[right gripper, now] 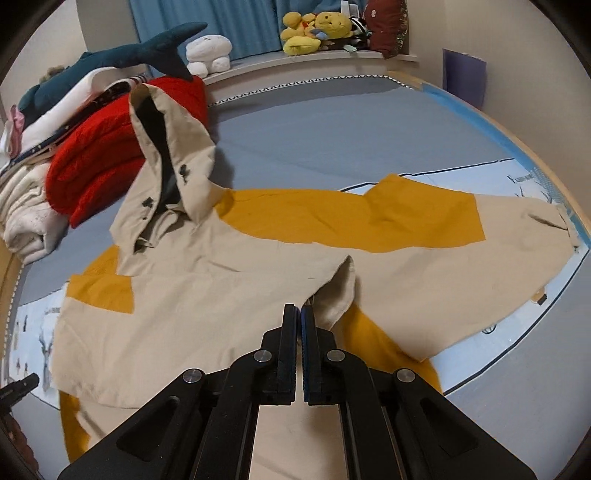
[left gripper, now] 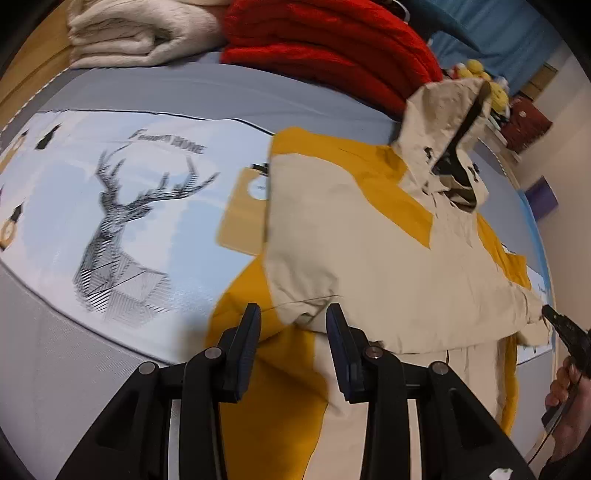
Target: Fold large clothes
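A beige and mustard hooded jacket (left gripper: 369,240) (right gripper: 221,277) lies spread on the bed, its hood (left gripper: 443,122) (right gripper: 173,140) standing up at the far end. My left gripper (left gripper: 292,314) hovers low over a folded sleeve end, jaws apart, with the beige edge lying between the fingertips but not pinched. My right gripper (right gripper: 299,310) is shut on a raised beige flap of the jacket's edge, which bends up to its tips. From the left wrist view the right gripper (left gripper: 548,314) shows at the jacket's right edge, held by a hand (left gripper: 569,398).
The bed sheet (left gripper: 122,221) is grey-blue with a deer print. Folded red knitwear (left gripper: 325,48) (right gripper: 110,155) and a cream folded garment (left gripper: 136,33) are stacked by the hood. A shark plush (right gripper: 122,55), yellow plush toys (right gripper: 317,33) and a purple box (right gripper: 465,74) stand beyond the bed.
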A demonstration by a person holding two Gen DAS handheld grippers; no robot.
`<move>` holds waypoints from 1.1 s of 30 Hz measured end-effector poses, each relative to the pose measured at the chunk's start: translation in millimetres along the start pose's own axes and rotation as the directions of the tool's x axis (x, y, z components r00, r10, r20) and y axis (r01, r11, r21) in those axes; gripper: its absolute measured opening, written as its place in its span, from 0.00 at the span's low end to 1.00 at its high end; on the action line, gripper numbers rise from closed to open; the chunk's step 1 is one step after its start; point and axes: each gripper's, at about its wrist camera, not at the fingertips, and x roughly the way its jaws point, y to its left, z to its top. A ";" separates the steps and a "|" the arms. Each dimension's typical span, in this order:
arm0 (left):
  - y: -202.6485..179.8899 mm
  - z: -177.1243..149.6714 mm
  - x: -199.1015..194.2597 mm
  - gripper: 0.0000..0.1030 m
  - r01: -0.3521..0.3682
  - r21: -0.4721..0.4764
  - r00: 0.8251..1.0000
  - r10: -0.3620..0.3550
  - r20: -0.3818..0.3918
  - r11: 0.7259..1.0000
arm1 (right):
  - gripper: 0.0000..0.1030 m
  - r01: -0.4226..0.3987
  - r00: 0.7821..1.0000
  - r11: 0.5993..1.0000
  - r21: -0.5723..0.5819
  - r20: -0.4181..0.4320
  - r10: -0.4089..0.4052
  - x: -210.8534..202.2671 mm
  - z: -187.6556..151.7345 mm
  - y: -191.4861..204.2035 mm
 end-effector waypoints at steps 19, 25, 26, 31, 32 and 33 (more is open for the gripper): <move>-2.6 -5.4 43.9 0.32 -0.134 0.074 0.986 0.141 -0.090 0.988 | 0.45 -0.025 0.946 0.937 0.349 -0.296 0.136 87.3 -57.8 -57.4; -18.4 3.0 4.8 0.32 -0.086 0.118 0.993 0.075 0.090 0.989 | 0.08 -0.005 0.985 0.952 0.305 -0.165 0.058 59.2 -43.7 -50.7; -20.9 3.3 3.4 0.33 -0.074 0.129 0.993 0.061 0.101 0.989 | 0.08 0.008 0.988 0.957 0.291 -0.148 0.037 53.8 -39.8 -49.2; -25.2 -2.1 32.5 0.33 -0.044 0.150 0.999 0.039 0.035 0.988 | 0.12 0.132 0.989 0.952 0.277 -0.108 -0.105 41.6 -31.0 -54.9; -22.2 -5.0 42.3 0.33 -0.055 0.141 0.998 0.055 0.000 0.988 | 0.13 0.164 0.984 0.950 0.266 -0.116 -0.137 42.9 -31.1 -55.1; -21.8 -6.1 47.5 0.33 -0.061 0.134 0.998 0.063 -0.018 0.989 | 0.13 0.170 0.983 0.949 0.265 -0.115 -0.144 42.4 -31.8 -58.0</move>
